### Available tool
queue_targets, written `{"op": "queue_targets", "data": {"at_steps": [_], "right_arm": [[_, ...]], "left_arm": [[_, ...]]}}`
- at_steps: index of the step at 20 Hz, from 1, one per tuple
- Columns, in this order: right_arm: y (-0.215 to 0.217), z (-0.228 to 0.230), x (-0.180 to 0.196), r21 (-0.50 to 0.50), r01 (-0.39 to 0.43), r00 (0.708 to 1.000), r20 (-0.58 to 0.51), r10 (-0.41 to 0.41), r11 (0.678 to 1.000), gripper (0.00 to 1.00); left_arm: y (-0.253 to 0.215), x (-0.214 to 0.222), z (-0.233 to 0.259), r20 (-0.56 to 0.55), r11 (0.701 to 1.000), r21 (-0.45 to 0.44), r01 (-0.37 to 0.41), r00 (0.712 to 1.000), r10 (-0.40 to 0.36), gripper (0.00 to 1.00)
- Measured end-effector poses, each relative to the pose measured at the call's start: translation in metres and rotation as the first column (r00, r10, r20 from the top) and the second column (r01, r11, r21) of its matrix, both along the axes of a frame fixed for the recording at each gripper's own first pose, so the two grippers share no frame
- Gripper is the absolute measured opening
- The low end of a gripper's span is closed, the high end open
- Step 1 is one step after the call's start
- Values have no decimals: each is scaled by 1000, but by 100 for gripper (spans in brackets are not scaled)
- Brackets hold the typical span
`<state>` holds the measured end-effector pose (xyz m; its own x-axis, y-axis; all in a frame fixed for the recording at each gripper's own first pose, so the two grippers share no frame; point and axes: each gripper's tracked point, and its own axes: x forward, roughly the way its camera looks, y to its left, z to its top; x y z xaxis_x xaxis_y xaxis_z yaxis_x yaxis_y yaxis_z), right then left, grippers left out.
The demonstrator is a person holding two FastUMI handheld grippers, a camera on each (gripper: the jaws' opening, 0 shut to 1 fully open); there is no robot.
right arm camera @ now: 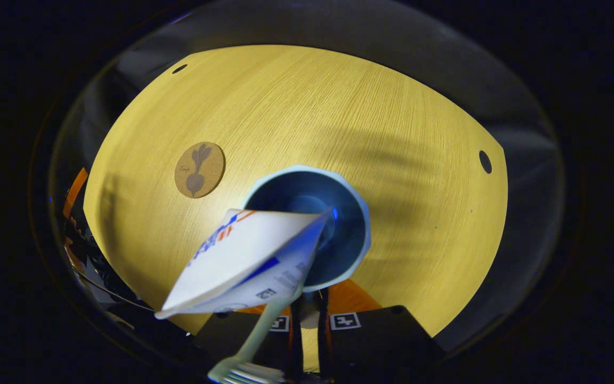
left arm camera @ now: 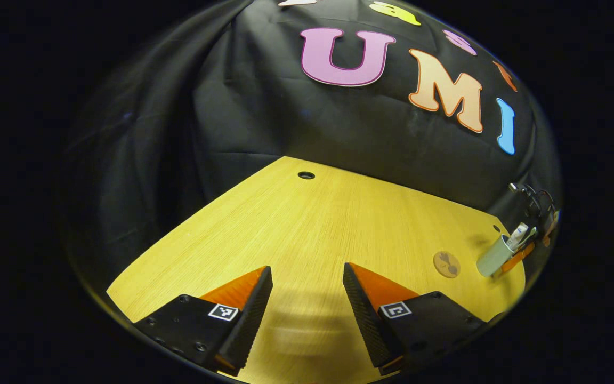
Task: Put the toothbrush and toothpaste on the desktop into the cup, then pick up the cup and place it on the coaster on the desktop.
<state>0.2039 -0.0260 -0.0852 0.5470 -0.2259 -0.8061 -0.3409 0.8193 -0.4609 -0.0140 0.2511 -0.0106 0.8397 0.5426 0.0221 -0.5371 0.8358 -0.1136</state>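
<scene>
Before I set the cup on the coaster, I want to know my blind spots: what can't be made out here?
- Whether the cup rests on the desk: the right gripper view looks straight down into it; in the left gripper view it is tiny, at the edge.
- The toothbrush: its far part is hidden behind the toothpaste; its near end is blurred and cut off at the bottom edge.

On the table (right arm camera: 419,133), the cup (right arm camera: 357,224) sits at the centre of the right gripper view, with the toothpaste (right arm camera: 243,261) and toothbrush (right arm camera: 264,325) standing in it and leaning toward the lower left of the frame. The coaster (right arm camera: 199,169) lies apart from the cup, to its upper left. In the left gripper view, cup (left arm camera: 494,257) and coaster (left arm camera: 446,264) appear at the far right, the coaster just left of the cup.
</scene>
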Motion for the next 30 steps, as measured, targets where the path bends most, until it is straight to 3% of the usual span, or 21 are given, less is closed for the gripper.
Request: {"op": "queue_targets", "data": {"at_steps": [8,12,24,30], "right_arm": [[18,-5,-8,3,-47,999,-9,47,999,17],[59,-10,-18,66,-84,996,-25,86,994,17],[153,-12,-3,51,-171,983,-58,174,984,17],[169,-28,5,-6,-164,983,-85,163,986,17]], "left_arm": [[-14,16,9,-5,999,18,39,999,-39,81],[-25,18,5,-12,997,6,73,997,-73,81],[-67,17,-28,-47,981,-58,183,982,-185,82],[-57,7,-24,-43,987,-51,152,987,-155,82]]}}
